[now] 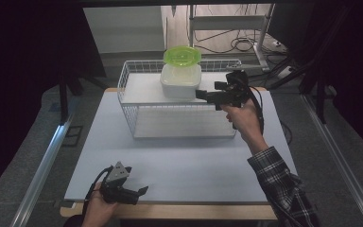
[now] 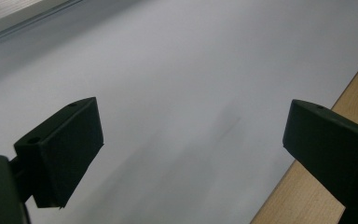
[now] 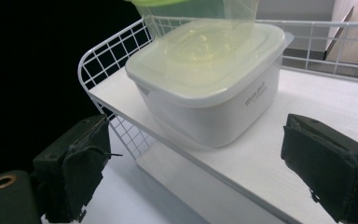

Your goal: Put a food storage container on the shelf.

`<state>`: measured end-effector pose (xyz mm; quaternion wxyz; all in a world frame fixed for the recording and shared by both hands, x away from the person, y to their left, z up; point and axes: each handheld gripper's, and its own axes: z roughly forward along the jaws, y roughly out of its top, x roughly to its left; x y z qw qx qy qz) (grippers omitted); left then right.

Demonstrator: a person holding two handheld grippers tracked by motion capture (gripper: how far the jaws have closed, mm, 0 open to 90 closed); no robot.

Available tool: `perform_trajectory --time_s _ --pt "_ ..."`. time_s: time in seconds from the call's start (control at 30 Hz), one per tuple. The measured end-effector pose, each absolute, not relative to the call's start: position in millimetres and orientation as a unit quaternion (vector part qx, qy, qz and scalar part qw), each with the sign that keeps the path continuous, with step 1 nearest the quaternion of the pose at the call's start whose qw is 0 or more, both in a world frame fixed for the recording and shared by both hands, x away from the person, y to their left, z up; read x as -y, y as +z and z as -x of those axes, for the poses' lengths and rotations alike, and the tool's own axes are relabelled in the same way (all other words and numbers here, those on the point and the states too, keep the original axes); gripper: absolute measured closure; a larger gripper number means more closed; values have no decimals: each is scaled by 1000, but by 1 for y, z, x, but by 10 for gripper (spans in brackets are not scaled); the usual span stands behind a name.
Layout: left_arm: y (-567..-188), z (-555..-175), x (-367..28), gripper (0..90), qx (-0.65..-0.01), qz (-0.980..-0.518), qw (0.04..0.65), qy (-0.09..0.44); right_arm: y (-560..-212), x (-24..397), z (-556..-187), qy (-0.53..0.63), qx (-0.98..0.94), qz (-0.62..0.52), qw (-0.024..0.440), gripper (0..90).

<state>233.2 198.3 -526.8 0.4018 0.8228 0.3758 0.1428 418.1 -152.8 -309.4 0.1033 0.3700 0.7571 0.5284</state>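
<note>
A white lidded food container (image 1: 180, 81) (image 3: 208, 81) stands on the upper shelf of a white wire rack (image 1: 137, 85) (image 3: 103, 63). On its lid sits a clear container with a lime green lid (image 1: 182, 56) (image 3: 200, 16). My right gripper (image 1: 201, 94) (image 3: 193, 170) is held at shelf height just right of the white container, open, with nothing between its jaws. My left gripper (image 1: 142, 190) (image 2: 191, 149) rests low near the table's front left edge, open over the bare pale mat (image 2: 177, 70).
The rack has a lower shelf (image 1: 184, 123) with free room. The pale mat (image 1: 179, 165) covers the wooden table (image 2: 354, 98), whose edge runs at the front. Metal rails (image 1: 42, 165) flank the table; cables and a stand (image 1: 246, 38) lie behind.
</note>
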Motion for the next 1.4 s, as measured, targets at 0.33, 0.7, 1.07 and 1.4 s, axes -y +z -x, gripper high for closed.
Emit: perform_trajectory --time_s 0.33,0.7,1.07,1.4 --pt "-527 -233 -198 45 -374 -824 401 141 -320 158 -410 523 -764 -364 100 83" --pt "-527 -233 -198 45 -373 -826 399 141 -330 161 -399 516 -772 -358 98 77" --pt "-527 -233 -198 44 -372 -824 404 140 -344 165 -389 508 -781 -353 92 68" --pt "-527 -233 -198 44 -371 -824 405 138 -353 164 -378 494 -792 -343 107 46"
